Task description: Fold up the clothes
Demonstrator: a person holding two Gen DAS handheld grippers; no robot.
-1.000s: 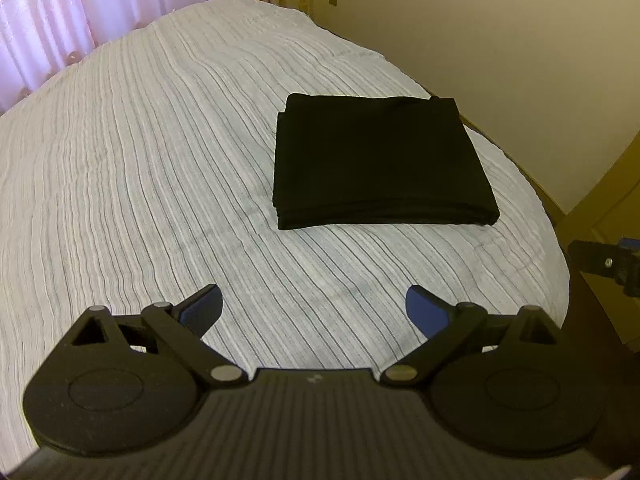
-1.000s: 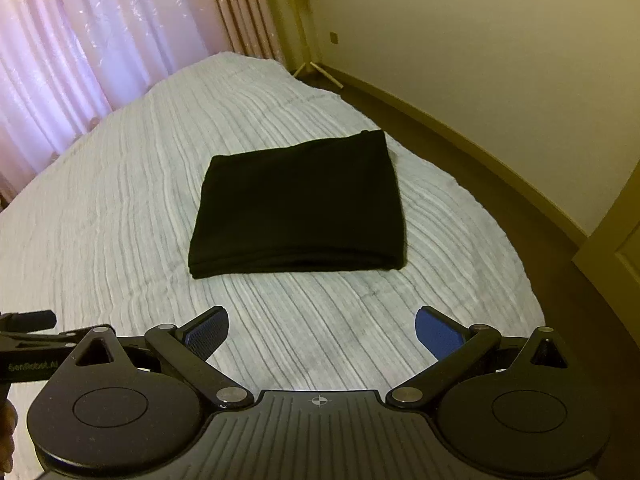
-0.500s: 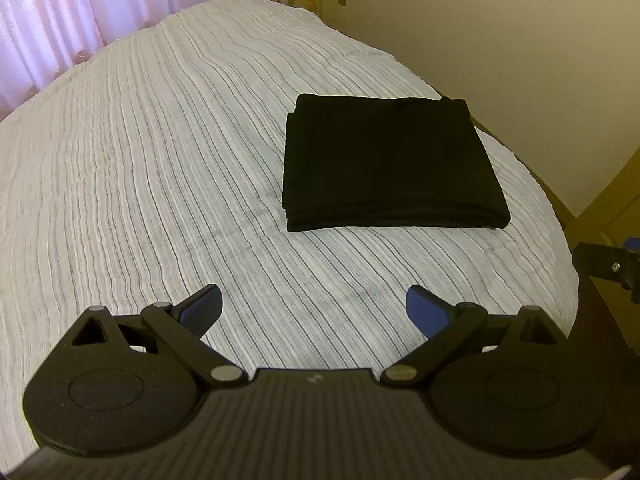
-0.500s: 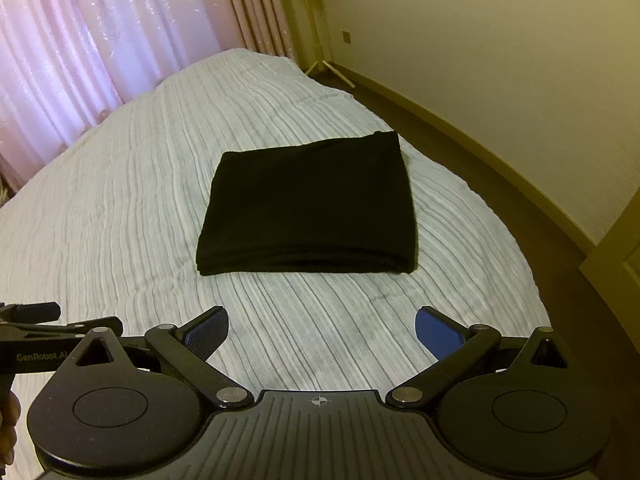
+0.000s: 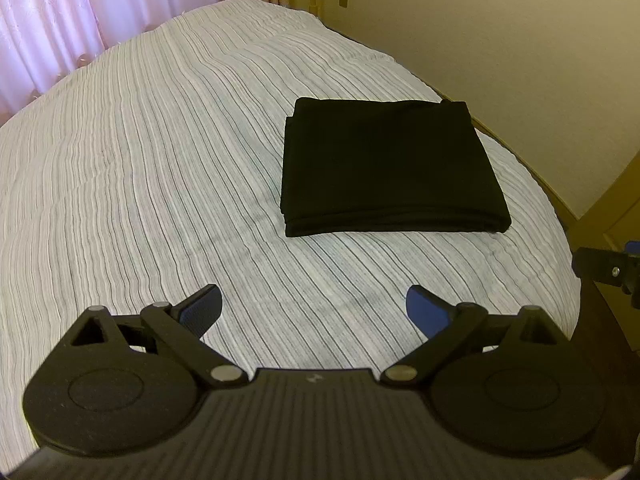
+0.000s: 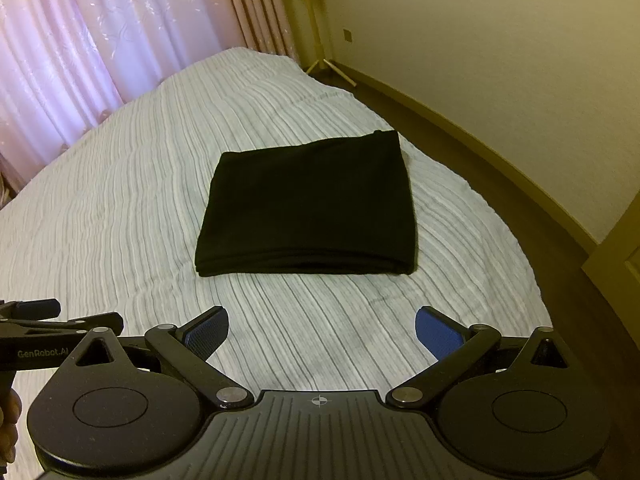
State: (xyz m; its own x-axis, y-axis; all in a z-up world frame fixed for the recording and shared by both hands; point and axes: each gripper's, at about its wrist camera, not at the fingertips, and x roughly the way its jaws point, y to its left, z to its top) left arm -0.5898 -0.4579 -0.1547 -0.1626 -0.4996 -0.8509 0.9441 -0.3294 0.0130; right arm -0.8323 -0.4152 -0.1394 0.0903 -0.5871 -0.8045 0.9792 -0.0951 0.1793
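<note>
Two grippers hung above the near end of the bed (image 5: 140,160), and neither had hold of anything. The left gripper (image 5: 314,308) had its jaws spread wide, blue pads far apart, with only striped bedcover showing between them. The right gripper (image 6: 322,330) stood the same way, jaws fully apart and nothing between its pads.

One black garment (image 5: 390,168) lay folded into a neat rectangle, flat on the cover, its stacked layers showing along the near edge. Seen from the left gripper it sat ahead and off to the right, well apart from the fingertips. Seen from the right gripper the garment (image 6: 310,208) lay almost straight ahead, a little left of centre, again well clear of the pads. Its far right corner came close to the edge of the bed (image 6: 100,208) on that side.

Beyond the cover, pink curtains (image 6: 80,40) hung ahead and to the left of both tools, and a pale wall (image 6: 500,60) ran along the right, with dark floor (image 6: 460,140) between it and the bed. Part of the left gripper (image 6: 48,332) poked into the right camera's view at its lower left edge, with a bit of a hand (image 6: 8,424) below it. A dark piece of the right gripper (image 5: 608,268) showed at the right edge of the left camera's view.
</note>
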